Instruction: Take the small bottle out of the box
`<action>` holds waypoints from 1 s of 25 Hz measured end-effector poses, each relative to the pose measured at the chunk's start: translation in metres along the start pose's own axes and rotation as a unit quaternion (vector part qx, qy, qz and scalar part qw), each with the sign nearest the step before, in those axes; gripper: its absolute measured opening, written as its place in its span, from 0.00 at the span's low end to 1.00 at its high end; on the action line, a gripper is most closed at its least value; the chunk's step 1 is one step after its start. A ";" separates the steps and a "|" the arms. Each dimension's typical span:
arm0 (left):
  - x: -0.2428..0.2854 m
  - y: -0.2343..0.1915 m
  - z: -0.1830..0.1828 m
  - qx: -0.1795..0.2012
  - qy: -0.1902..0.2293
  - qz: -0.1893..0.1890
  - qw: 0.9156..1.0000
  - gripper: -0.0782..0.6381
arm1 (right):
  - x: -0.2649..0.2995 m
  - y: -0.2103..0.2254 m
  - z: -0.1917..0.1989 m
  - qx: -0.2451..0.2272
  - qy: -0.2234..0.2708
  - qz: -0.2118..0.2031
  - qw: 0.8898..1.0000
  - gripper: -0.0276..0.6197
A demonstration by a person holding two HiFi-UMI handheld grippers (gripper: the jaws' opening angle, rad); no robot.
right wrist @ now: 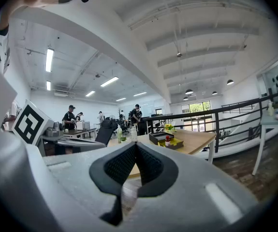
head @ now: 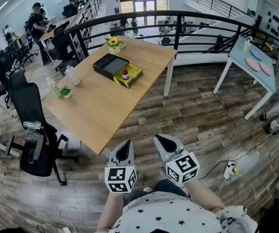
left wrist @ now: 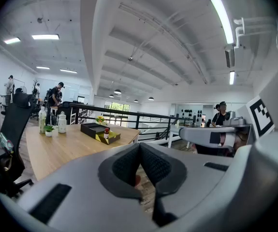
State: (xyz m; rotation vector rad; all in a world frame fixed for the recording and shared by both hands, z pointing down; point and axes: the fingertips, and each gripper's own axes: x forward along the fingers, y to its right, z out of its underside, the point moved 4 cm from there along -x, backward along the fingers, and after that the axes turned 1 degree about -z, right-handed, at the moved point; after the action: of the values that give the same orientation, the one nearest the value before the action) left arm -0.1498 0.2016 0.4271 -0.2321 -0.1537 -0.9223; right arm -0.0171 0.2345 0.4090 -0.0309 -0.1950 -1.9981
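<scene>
A wooden table [head: 95, 110] is set on plank floor [head: 197, 110] beside a black railing [head: 178, 18]. The small bottle [head: 125, 74] is stood upright in the open box [head: 111, 65] (yellow half), near the far edge. The left gripper [head: 125, 147] and right gripper [head: 164, 141] are held closed and empty, short of the near corner

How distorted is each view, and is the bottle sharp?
Head view: the railing bows into an arc, the bottle is small but sharp. Left gripper view: dark round edges, a ceiling lamp glares. Right gripper view: the same dark edges, the bottle only a speck.
</scene>
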 end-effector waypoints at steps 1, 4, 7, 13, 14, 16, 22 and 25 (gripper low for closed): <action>0.001 0.001 -0.001 0.000 0.000 0.001 1.000 0.11 | 0.000 0.000 -0.001 0.000 0.000 -0.002 1.000 0.05; 0.002 0.002 -0.003 0.002 -0.001 0.003 1.000 0.11 | 0.001 -0.002 -0.002 -0.001 0.000 -0.005 1.000 0.05; 0.003 0.002 -0.004 0.003 -0.001 0.003 1.000 0.11 | 0.002 -0.003 -0.004 -0.003 0.000 -0.007 1.000 0.05; 0.002 0.002 -0.009 0.004 0.006 0.000 1.000 0.11 | 0.001 -0.003 -0.005 -0.005 0.003 -0.006 1.000 0.05; 0.001 0.003 -0.010 0.005 0.007 0.000 1.000 0.11 | 0.000 -0.003 -0.004 -0.004 0.002 -0.006 1.000 0.05; 0.000 0.004 -0.011 0.007 0.008 -0.001 1.000 0.11 | -0.001 -0.003 -0.003 -0.002 -0.001 -0.004 1.000 0.05; -0.003 0.003 -0.014 0.016 0.014 0.000 1.000 0.12 | -0.001 -0.002 0.000 0.017 -0.003 0.002 1.000 0.05; -0.004 0.002 -0.014 0.020 0.012 0.005 1.000 0.15 | 0.001 -0.004 0.000 0.018 -0.006 0.006 1.000 0.05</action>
State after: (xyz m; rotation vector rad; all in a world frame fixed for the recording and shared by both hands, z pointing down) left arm -0.1506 0.2023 0.4126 -0.1840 -0.1484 -0.9117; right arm -0.0211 0.2349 0.4089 -0.0200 -0.2378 -1.9833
